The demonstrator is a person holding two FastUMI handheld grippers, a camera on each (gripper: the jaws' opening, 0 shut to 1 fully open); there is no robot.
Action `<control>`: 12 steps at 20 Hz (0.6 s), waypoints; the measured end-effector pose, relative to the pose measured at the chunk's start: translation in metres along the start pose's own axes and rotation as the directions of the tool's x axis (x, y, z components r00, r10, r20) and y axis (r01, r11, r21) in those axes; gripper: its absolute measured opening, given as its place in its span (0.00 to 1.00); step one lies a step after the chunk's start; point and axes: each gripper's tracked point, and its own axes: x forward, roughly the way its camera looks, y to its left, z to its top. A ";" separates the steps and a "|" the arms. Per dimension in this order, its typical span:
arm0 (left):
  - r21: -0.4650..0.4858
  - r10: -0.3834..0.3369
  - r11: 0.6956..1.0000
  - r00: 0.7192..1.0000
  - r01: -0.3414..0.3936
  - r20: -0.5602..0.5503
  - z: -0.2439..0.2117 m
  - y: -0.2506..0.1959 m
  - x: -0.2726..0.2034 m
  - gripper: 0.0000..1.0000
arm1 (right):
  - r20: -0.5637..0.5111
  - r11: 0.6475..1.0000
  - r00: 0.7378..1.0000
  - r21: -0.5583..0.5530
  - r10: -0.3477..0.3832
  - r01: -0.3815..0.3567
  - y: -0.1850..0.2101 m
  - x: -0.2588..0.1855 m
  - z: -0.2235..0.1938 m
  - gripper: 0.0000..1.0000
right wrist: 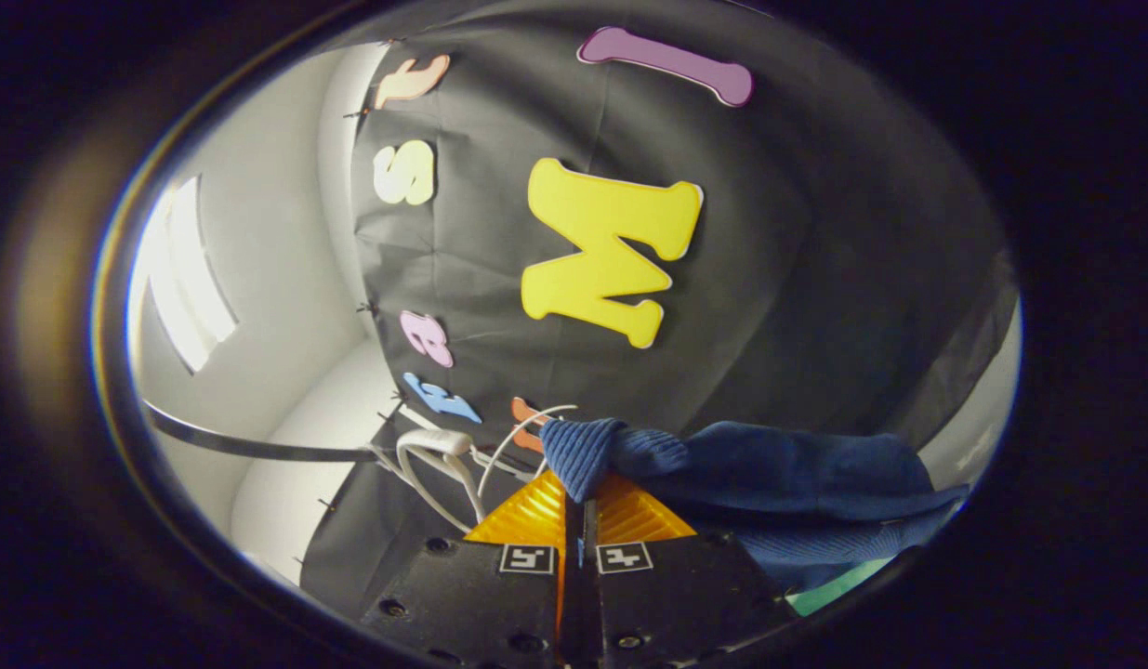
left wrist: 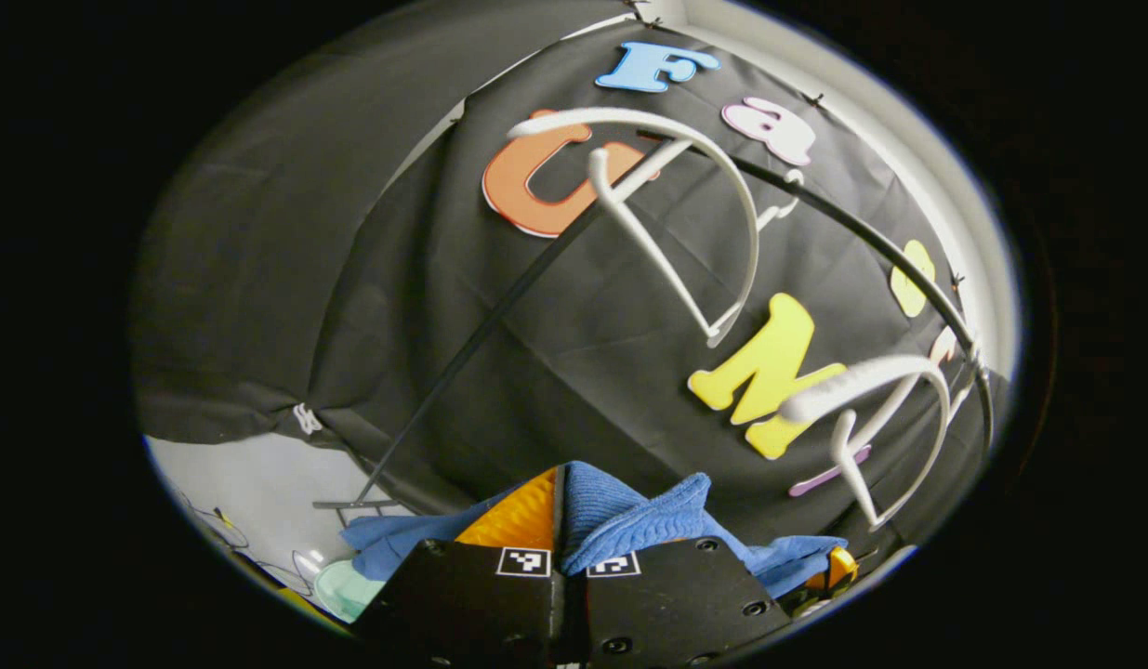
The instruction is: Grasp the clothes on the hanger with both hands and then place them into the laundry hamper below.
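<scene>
Between both grippers hangs the blue sweater [left wrist: 629, 520], off the bare white hangers [left wrist: 685, 214]. Left gripper [left wrist: 560, 544] fingers pinch a knit fold; right gripper [right wrist: 581, 516] fingers pinch another. Soft, light, limp knit; likely sags between holds, so bunched folds suit best.

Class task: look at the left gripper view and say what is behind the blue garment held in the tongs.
Behind the blue garment hang two bare white hangers on a dark rail, against the black cloth wall. A pale green object peeks from below; the garment covers the rest.

Dim booth — bright window [right wrist: 188, 274] glare, fisheye-warped edges, slight blur.
</scene>
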 end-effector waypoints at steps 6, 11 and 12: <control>0.000 0.056 0.998 0.995 -0.056 -0.079 -0.051 0.027 -0.012 0.05 | -0.058 0.993 0.991 -0.004 -0.119 0.119 -0.038 0.000 -0.043 0.04; 0.084 0.069 0.995 0.987 -0.057 -0.146 -0.091 0.020 -0.028 0.05 | -0.159 0.973 0.966 -0.142 -0.203 0.181 -0.031 0.007 -0.097 0.04; 0.109 0.062 0.993 0.986 -0.045 -0.157 -0.092 0.016 -0.032 0.05 | -0.183 0.965 0.959 -0.187 -0.215 0.181 -0.028 0.007 -0.110 0.04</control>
